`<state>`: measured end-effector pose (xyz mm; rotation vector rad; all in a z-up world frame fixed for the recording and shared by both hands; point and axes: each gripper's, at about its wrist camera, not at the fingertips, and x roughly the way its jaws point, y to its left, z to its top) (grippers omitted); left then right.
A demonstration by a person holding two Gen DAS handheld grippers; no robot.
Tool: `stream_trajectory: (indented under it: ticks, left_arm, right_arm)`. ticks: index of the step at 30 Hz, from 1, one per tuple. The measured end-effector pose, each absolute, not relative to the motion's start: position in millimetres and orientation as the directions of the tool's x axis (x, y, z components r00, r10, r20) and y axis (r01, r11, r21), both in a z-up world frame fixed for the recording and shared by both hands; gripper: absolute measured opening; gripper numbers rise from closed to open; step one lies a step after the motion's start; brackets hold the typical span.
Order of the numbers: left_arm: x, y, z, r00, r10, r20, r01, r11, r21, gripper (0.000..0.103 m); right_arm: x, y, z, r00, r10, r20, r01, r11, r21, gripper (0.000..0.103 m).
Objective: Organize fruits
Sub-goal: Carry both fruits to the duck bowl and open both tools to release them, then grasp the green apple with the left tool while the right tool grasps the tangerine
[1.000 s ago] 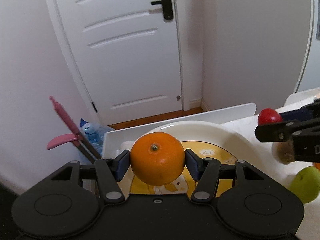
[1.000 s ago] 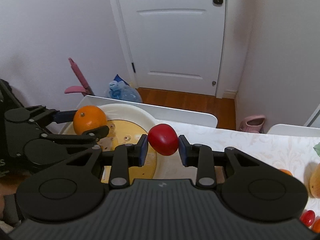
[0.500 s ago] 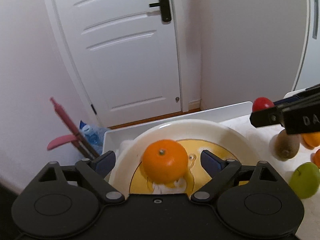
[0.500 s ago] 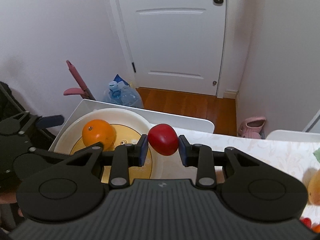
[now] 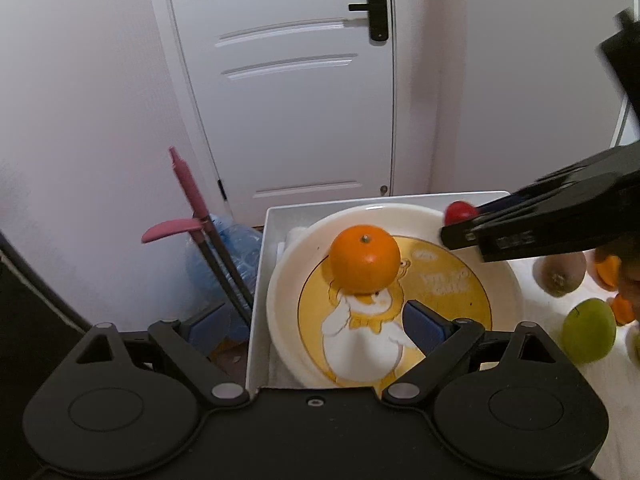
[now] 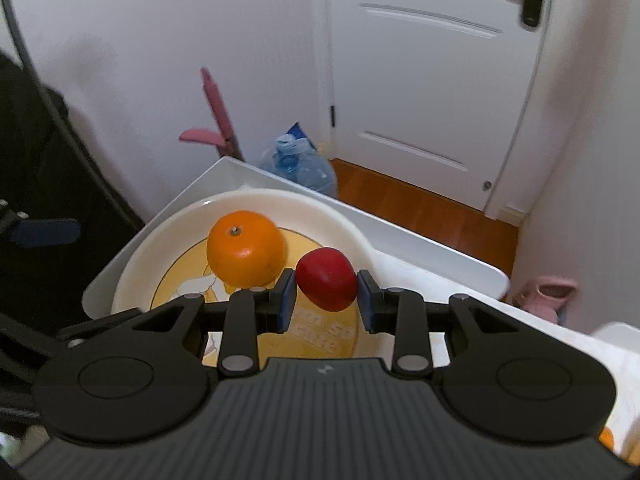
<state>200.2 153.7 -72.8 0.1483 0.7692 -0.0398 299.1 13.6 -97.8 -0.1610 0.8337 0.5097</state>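
An orange [image 5: 365,258] lies in the cream bowl [image 5: 280,280] with a yellow duck picture. It also shows in the right wrist view [image 6: 245,248], in the same bowl [image 6: 132,264]. My left gripper [image 5: 316,326] is open and empty, drawn back from the orange at the bowl's near side. My right gripper [image 6: 326,294] is shut on a red fruit [image 6: 327,279] and holds it over the bowl, just right of the orange. The red fruit [image 5: 460,212] shows in the left wrist view by the bowl's far right rim.
The bowl sits in a white tray [image 5: 258,280] at the table's left end. A kiwi [image 5: 560,274], a green apple [image 5: 588,330] and orange pieces [image 5: 608,272] lie on the table to the right. A water jug [image 6: 304,166] and a pink dustpan [image 5: 188,216] stand on the floor beyond.
My left gripper opened, let the orange down into the bowl and drew back. My right gripper moved left with the red fruit, now over the bowl beside the orange.
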Motion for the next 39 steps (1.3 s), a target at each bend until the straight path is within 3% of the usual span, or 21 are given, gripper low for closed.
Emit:
stream_trajectory:
  ticks: [8, 10, 11, 12, 15, 39]
  left_arm:
    - [195, 161, -79, 0.717, 0.023, -0.697, 0.067, 0.993, 0.101, 0.096]
    - [196, 161, -80, 0.717, 0.023, -0.697, 0.066, 0.993, 0.101, 0.096]
    - [195, 161, -80, 0.717, 0.024, -0.696, 0.066, 0.993, 0.103, 0.096]
    - [194, 161, -79, 0.719, 0.025, -0.695, 0.066, 0.992, 0.104, 0.096]
    - [190, 161, -77, 0.722, 0.027, -0.691, 0.066, 0.992, 0.107, 0.096]
    - [154, 153, -27, 0.793, -0.023, -0.609, 0.11, 0.988, 0.106, 0.102]
  right_arm:
    - [305, 25, -120, 0.534, 0.384, -0.753, -0.536, 0.843, 0.05, 0.048]
    - [303, 25, -119, 0.545, 0.388, -0.743, -0.547, 0.836, 0.036, 0.067]
    - [301, 25, -117, 0.555, 0.381, -0.739, -0.543, 0.839, 0.025, 0.089]
    - [299, 24, -115, 0.571, 0.374, -0.731, -0.534, 0.845, 0.014, 0.103]
    - [288, 17, -106, 0.608, 0.384, -0.695, -0.518, 0.855, 0.02, 0.103]
    - [207, -47, -28, 0.704, 0.258, -0.662, -0.255, 0.961, 0.103, 0.103]
